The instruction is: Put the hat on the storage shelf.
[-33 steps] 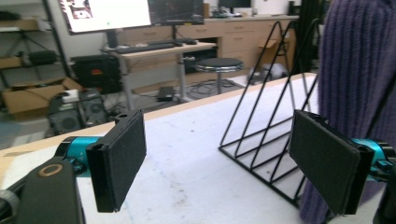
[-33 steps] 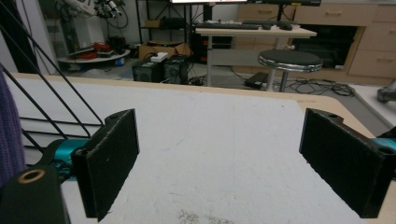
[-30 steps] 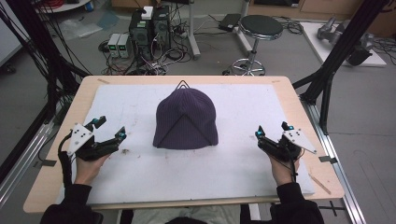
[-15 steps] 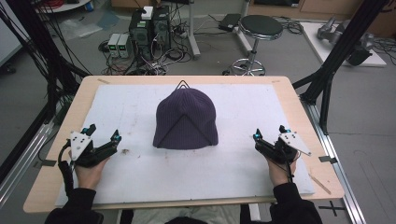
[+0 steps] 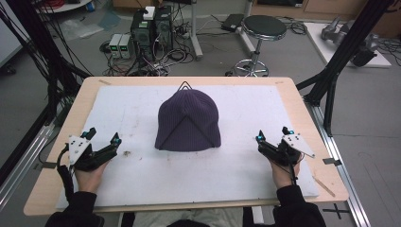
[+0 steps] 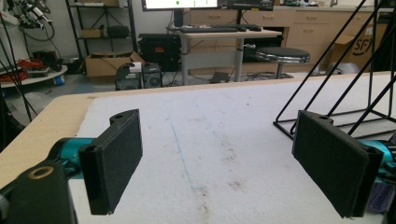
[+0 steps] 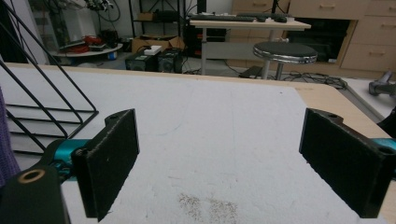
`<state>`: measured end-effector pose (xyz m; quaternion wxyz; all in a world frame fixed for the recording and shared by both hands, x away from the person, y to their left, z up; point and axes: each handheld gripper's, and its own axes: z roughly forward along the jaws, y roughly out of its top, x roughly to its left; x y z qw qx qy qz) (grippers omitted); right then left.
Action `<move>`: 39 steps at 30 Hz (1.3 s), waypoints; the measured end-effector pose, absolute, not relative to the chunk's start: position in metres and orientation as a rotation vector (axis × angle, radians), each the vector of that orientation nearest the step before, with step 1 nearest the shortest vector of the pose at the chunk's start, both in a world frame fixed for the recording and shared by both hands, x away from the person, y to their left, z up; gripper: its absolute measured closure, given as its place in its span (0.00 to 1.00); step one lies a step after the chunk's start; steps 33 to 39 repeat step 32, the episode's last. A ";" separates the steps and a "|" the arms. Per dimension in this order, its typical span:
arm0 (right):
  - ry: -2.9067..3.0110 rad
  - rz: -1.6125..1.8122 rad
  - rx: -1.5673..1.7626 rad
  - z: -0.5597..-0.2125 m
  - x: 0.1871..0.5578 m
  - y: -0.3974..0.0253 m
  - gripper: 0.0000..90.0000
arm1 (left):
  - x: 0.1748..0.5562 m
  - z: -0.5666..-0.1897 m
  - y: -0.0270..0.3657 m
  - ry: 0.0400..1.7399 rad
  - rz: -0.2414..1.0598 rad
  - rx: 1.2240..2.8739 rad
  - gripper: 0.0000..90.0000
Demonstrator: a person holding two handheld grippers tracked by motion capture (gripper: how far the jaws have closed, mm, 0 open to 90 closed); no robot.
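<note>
A dark purple knit beanie [image 5: 188, 120] is seen draped over a black wire stand [image 5: 183, 85], whose tip pokes out just behind the crown; the hat sits at the middle of the white foam mat [image 5: 236, 175] that covers the wooden table [image 5: 302, 109]. The left gripper [image 5: 100, 140] is held low over the mat to the left of the beanie and nearer the person, well apart from it, with its jaws spread wide and nothing between them. The right gripper [image 5: 273, 135] is held likewise to the right of the beanie, also well apart, its jaws spread and empty. In the left gripper view the base rods of the stand [image 6: 327, 119] are seen beyond the right-hand pad [image 6: 332, 161], and in the right gripper view the same rods [image 7: 51, 112] and a sliver of purple knit [image 7: 4, 144] lie off to the left. Judged from this, no contact with the hat has been made: the beanie is untouched on its stand, and the whole handling of it, whether lifting it off or adjusting it, is left to be done.
</note>
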<state>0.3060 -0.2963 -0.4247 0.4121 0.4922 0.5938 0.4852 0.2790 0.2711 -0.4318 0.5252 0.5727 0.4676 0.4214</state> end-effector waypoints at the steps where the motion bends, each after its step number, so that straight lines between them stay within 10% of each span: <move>1: 1.498 1.222 1.237 -0.425 0.306 -0.296 0.13 | 0.278 -0.432 0.272 1.117 1.007 1.372 0.18; 39: 1.523 1.218 1.237 -0.426 0.305 -0.295 0.13 | 0.278 -0.435 0.270 1.080 0.945 1.386 0.19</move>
